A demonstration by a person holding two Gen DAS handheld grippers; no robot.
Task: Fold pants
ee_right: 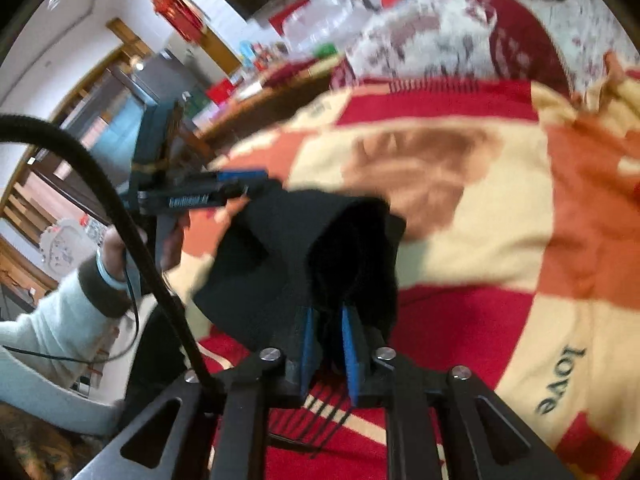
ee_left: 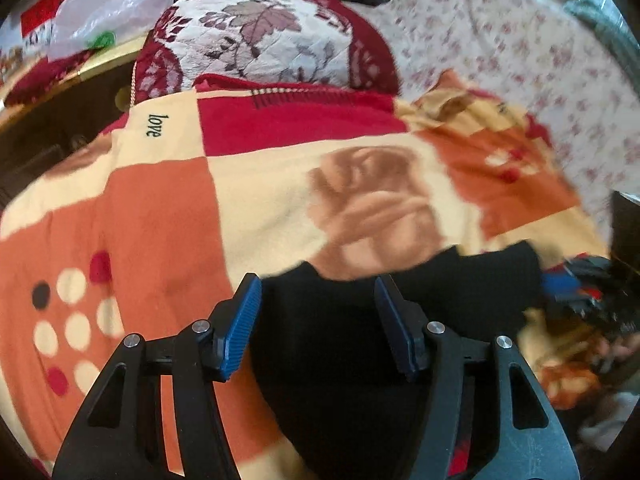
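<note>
Gripping a bunched edge of the black pants (ee_right: 320, 248), the right gripper (ee_right: 329, 344) is pinching the cloth between its blue pads, which are standing narrow with dark fabric filling the gap. The garment is lying partly lifted over the patchwork blanket (ee_right: 500, 240) that covers the bed, its body rising from the near right grip toward the far left.

Judging from this, the step in hand is the lift or carry of one end of the pants before a fold is laid down; the cloth is looking slack and doubled on itself, so the next move is probably calling for both ends to be drawn apart until the fabric is hanging flat, then lowered onto the blanket with the edges lined up.

From the left wrist, the left gripper (ee_left: 318, 320) is showing its fingers spread wide, with the black cloth lying between and beneath them and neither pad pressing it. The right wrist view is adding what that one is hiding: the same tool seen side-on at the far left edge of the pants, though whether it is catching the cloth there is too blurred to tell. A quilted pillow (ee_left: 264, 36) is lying at the far end.
</note>
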